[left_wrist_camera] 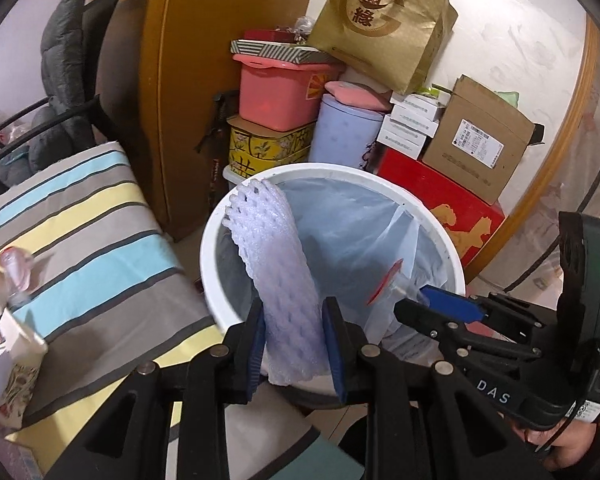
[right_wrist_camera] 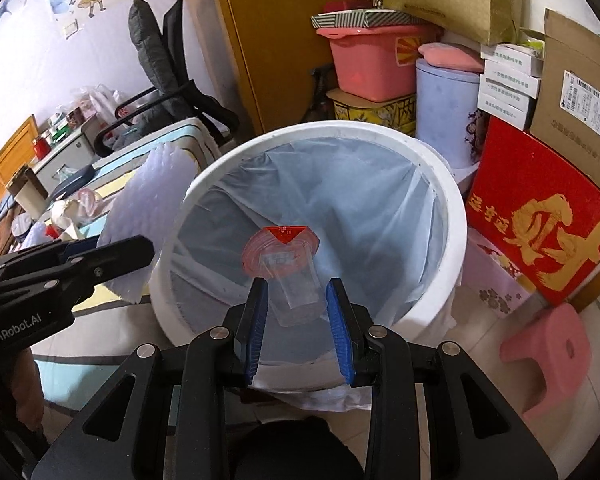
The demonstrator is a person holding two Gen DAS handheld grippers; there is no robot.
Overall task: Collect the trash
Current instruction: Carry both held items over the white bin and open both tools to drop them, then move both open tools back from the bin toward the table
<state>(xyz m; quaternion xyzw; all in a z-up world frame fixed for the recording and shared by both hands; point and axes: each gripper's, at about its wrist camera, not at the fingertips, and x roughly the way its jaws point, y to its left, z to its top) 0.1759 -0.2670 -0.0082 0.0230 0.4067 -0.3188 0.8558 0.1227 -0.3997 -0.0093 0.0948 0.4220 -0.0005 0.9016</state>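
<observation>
Left gripper (left_wrist_camera: 294, 344): closed on a white foam net sleeve (left_wrist_camera: 276, 264), which stands up between the blue pads and leans over the near rim of the bin.
Right gripper (right_wrist_camera: 298, 320): clamped on a clear plastic cup (right_wrist_camera: 296, 292) with a red peel-off lid (right_wrist_camera: 282, 246), held above the bin's mouth.
Bin (right_wrist_camera: 452, 216): white, round, lined with a pale plastic bag (right_wrist_camera: 340, 208), on the floor beside the bed.
Bed (left_wrist_camera: 80, 216): striped cover, more crumpled scraps (left_wrist_camera: 4, 280) lying on it.
Behind the bin: stacked boxes, a pink tub (left_wrist_camera: 278, 92), a gold paper bag (left_wrist_camera: 384, 24).
Floor, right: pink stool (right_wrist_camera: 548, 356).
</observation>
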